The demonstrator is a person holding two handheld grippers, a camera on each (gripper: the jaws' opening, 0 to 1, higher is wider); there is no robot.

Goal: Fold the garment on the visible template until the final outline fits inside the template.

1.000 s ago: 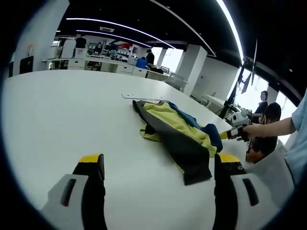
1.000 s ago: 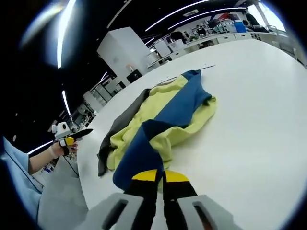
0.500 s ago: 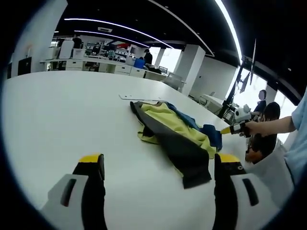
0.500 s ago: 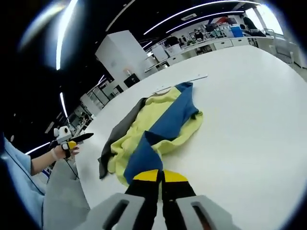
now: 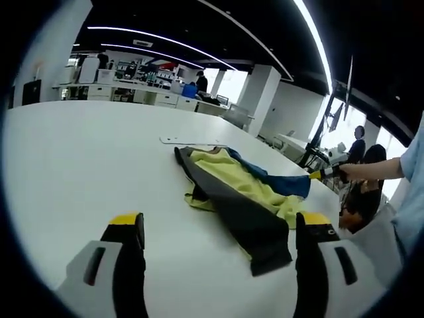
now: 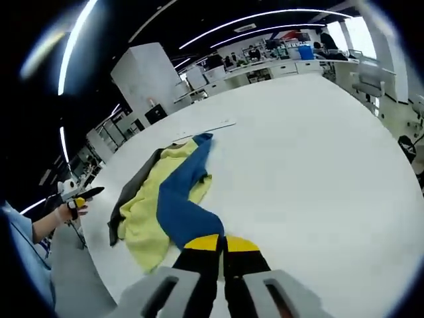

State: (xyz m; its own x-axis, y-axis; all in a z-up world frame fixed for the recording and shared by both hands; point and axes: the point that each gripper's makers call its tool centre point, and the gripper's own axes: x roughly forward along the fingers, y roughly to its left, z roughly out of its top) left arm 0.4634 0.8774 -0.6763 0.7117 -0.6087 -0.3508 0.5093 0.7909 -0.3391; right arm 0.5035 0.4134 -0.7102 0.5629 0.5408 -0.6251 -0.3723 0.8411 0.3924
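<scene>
Garment (image 6: pixel 169 199) now stretched farther right

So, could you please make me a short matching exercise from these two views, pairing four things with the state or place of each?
Things:
1. left gripper
2. right gripper
3. garment
4. flat white strip

States or places:
A. shut on the blue edge of the garment
B. lying crumpled on the white table, yellow, blue and dark grey
C. open, jaws wide apart, holding nothing
D. lying on the table just beyond the garment's far end

Pairs: 1-C, 2-A, 3-B, 4-D
</scene>
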